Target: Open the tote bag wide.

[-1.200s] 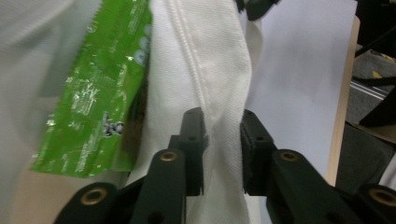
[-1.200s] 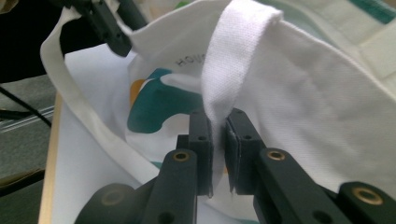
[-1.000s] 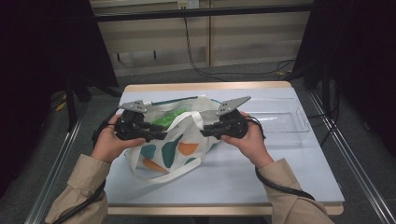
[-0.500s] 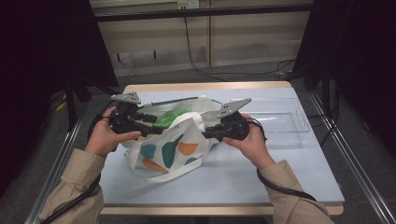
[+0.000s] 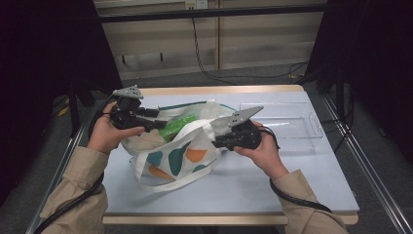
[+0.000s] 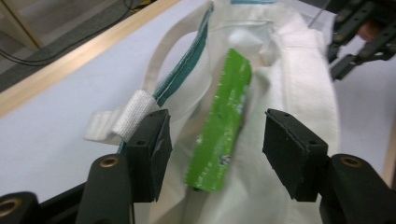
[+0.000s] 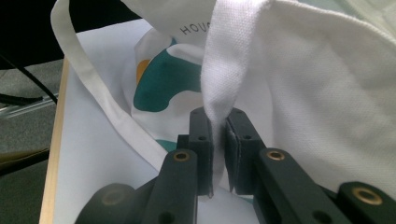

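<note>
Right gripper [image 7: 217, 154]: jaws pinched one white strap [image 7: 224, 70] of the single tote bag [image 5: 185, 151]. Left gripper [image 6: 217, 149]: jaws had just been opening, stood spread, nothing pressed; one green packet [image 6: 224, 121] lay beyond them inside the bag's mouth. One clear tray [image 5: 292, 122] sat just beside the bag on the table [image 5: 253, 190].

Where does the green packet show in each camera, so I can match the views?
High view: green packet left of centre, inside the bag's mouth.
Left gripper view: centre, lying between the open jaws.
Right gripper view: not in it.
Shared landmark: the white tote bag.
</note>
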`<state>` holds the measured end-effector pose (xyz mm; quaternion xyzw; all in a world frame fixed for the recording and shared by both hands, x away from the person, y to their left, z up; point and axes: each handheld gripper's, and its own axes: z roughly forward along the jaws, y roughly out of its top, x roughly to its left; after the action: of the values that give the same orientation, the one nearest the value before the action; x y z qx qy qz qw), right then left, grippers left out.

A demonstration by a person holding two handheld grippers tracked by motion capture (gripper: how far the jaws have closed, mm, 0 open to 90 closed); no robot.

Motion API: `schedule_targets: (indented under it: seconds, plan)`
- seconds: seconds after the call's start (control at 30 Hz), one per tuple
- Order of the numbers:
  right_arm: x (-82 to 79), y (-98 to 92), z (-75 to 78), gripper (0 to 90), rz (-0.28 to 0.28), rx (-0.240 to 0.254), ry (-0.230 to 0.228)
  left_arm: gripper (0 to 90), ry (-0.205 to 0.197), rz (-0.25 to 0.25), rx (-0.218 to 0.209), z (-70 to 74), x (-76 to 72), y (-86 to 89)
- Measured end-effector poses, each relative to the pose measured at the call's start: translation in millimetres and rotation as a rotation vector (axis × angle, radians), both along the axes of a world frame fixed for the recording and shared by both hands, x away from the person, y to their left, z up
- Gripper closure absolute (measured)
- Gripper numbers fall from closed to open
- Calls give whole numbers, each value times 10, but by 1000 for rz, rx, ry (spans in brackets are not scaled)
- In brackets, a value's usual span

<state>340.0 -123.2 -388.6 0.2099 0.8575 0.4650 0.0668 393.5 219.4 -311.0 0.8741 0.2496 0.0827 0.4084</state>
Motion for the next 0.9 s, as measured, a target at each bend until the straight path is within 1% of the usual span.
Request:
schedule_targets:
  seconds: [0.07, 0.1, 0.17, 0.27, 0.33, 0.37, 0.4, 0.47, 0.57, 0.6, 0.63, 0.7, 0.73, 0.77, 0.8, 0.83, 0.87, 0.9]
  plan:
    - [-23, -11, -13, 816, 2, 5, 1, 458, -16, 20, 8, 1, 33, 7]
    - [-31, -16, -20, 816, 4, 4, 3, 460, -17, 33, 10, 0, 49, 13]
    - [-45, -33, -37, 816, 5, 6, 2, 461, -9, 41, 3, -13, 77, 20]
    - [-64, -55, -47, 816, 5, 6, 6, 461, -16, 40, 21, -24, 97, 22]
    - [-77, -64, -52, 817, 10, 5, 8, 462, -11, 45, 27, -38, 114, 29]
    - [-87, -67, -54, 817, 13, 2, 8, 470, -14, 51, 38, -42, 127, 39]
    - [-98, -71, -55, 816, 14, 1, 9, 482, -13, 62, 35, -51, 137, 46]
    - [-121, -82, -61, 817, 19, 1, 6, 525, -16, 81, 40, -55, 161, 72]
    - [-151, -97, -64, 816, 23, 1, 5, 588, -16, 93, 58, -69, 186, 87]
    - [-159, -97, -67, 816, 26, -1, 4, 611, -15, 99, 70, -71, 191, 90]
    - [-168, -99, -69, 816, 26, -4, 4, 648, -4, 97, 69, -80, 199, 91]
    - [-185, -101, -78, 816, 33, -4, 5, 691, -1, 104, 79, -92, 214, 105]
    - [-198, -103, -82, 816, 32, -4, 8, 720, 10, 110, 77, -100, 221, 110]
    - [-205, -108, -89, 816, 37, -5, 2, 753, 13, 112, 81, -105, 234, 121]
    - [-215, -114, -94, 816, 39, -3, 5, 767, 20, 116, 80, -114, 246, 131]
    - [-224, -120, -101, 816, 38, -3, 5, 787, 19, 122, 91, -120, 260, 140]
    - [-233, -128, -108, 816, 40, -3, 4, 793, 22, 144, 97, -131, 263, 138]
    - [-242, -134, -114, 817, 39, -2, 7, 796, 27, 142, 103, -138, 276, 148]
